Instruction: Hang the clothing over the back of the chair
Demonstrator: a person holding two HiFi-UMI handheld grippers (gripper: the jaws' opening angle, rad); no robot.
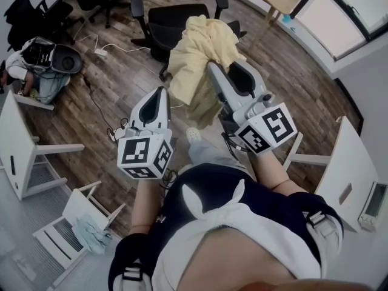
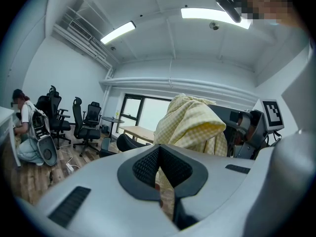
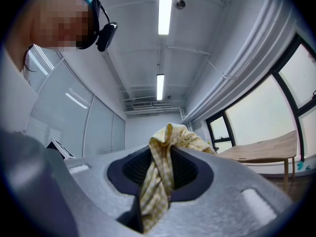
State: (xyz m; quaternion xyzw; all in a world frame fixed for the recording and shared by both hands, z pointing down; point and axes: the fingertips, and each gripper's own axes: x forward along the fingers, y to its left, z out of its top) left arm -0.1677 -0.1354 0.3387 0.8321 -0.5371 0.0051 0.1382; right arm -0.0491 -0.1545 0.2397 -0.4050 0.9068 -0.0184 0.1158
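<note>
The left tool (image 2: 160, 157) is pinching a thin edge of the yellow checked clothing (image 1: 203, 44), which is hanging bunched in the air near the black chair (image 1: 176, 17). The right tool (image 3: 160, 154) is gripping a thick fold. That thin edge is looking likely to slip, dropping the cloth short of the backrest.

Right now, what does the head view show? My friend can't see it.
The left gripper and right gripper hold a bunched pale yellow garment up by a black office chair on a wooden floor. Another person sits on the floor at far left.
</note>
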